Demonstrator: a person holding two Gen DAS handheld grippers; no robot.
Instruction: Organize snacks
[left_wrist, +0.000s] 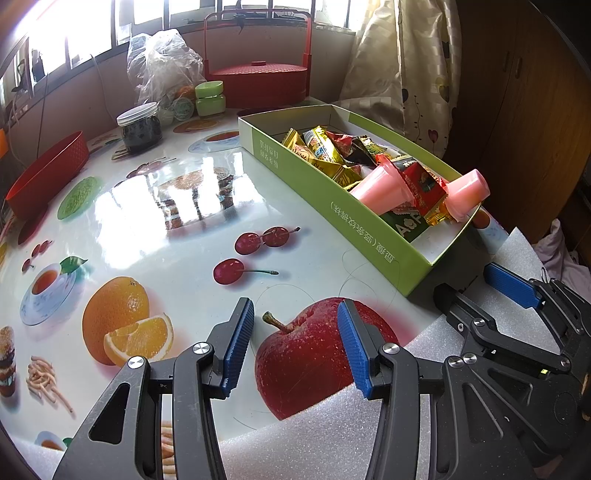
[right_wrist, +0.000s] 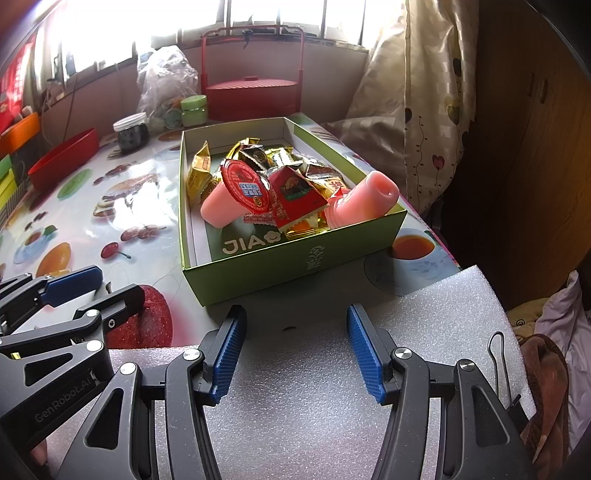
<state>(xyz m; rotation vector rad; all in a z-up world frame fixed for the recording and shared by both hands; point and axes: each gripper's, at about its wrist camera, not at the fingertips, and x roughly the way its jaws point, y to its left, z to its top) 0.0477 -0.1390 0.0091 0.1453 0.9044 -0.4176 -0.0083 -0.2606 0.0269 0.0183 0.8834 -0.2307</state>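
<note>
- left black gripper with blue ribbed pads (left_wrist: 295, 345) hovering over printed red apple on glossy fruit-patterned tablecloth (left_wrist: 184, 229), jaws spread, pinching nothing.
- right black gripper with blue ribbed pads (right_wrist: 295, 354) hanging over white foam sheet (right_wrist: 303, 398), jaws spread, gripping nothing.
- sitting just beyond both: open green cardboard box (right_wrist: 280, 264), holding foil snack packets (right_wrist: 295, 192) and two pink jelly cups (right_wrist: 221, 206).

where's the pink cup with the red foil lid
In the right wrist view, the pink cup with the red foil lid lies on its side in the green box, left of a red snack packet.
</note>
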